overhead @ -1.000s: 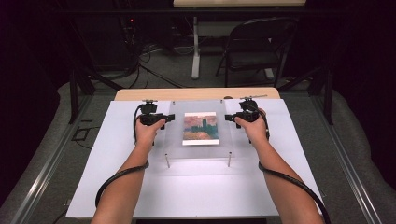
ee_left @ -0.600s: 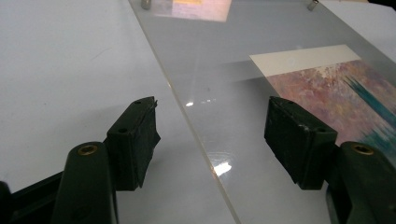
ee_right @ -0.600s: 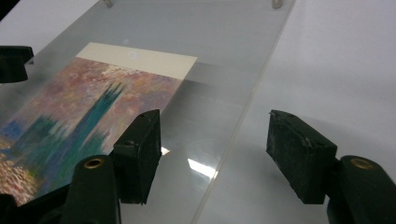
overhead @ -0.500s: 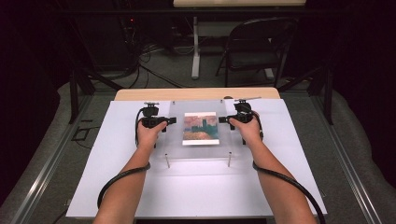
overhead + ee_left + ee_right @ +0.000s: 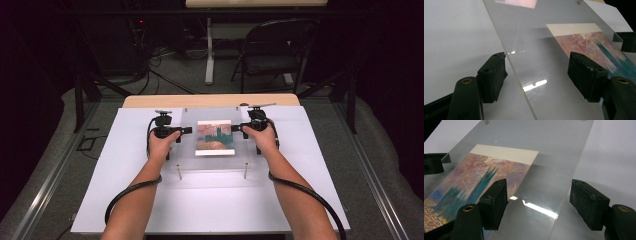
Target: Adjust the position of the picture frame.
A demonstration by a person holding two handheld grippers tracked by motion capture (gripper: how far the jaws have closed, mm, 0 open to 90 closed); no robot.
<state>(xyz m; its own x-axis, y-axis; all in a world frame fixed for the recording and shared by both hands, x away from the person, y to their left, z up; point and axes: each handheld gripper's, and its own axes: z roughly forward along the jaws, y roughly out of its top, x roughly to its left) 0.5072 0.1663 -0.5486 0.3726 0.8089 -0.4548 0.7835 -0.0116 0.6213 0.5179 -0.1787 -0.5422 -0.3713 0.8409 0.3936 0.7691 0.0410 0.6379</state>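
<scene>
A clear acrylic sheet (image 5: pixel 215 162) rests on short metal posts above a painted print (image 5: pixel 215 137) of a blue tower in pink haze. My left gripper (image 5: pixel 187 131) is at the sheet's left edge and my right gripper (image 5: pixel 235 128) at its right edge. In the left gripper view the sheet's (image 5: pixel 541 50) edge runs between the jaws of my left gripper (image 5: pixel 537 67), untouched by the pads. In the right gripper view my right gripper (image 5: pixel 539 195) straddles the sheet's (image 5: pixel 549 150) edge the same way, beside the print (image 5: pixel 481 177). Both pairs of jaws have just been opening and stand open.
The sheet lies on a white board (image 5: pixel 310 190) on a wooden table (image 5: pixel 150 101). Two front posts (image 5: pixel 178 171) hold the sheet up. A folding chair (image 5: pixel 277 50) and cables stand on the floor behind. Cables trail from both grippers along the forearms.
Both grippers have edged inward onto the sheet's side edges, the right one more. The sheet and the print have not moved.
</scene>
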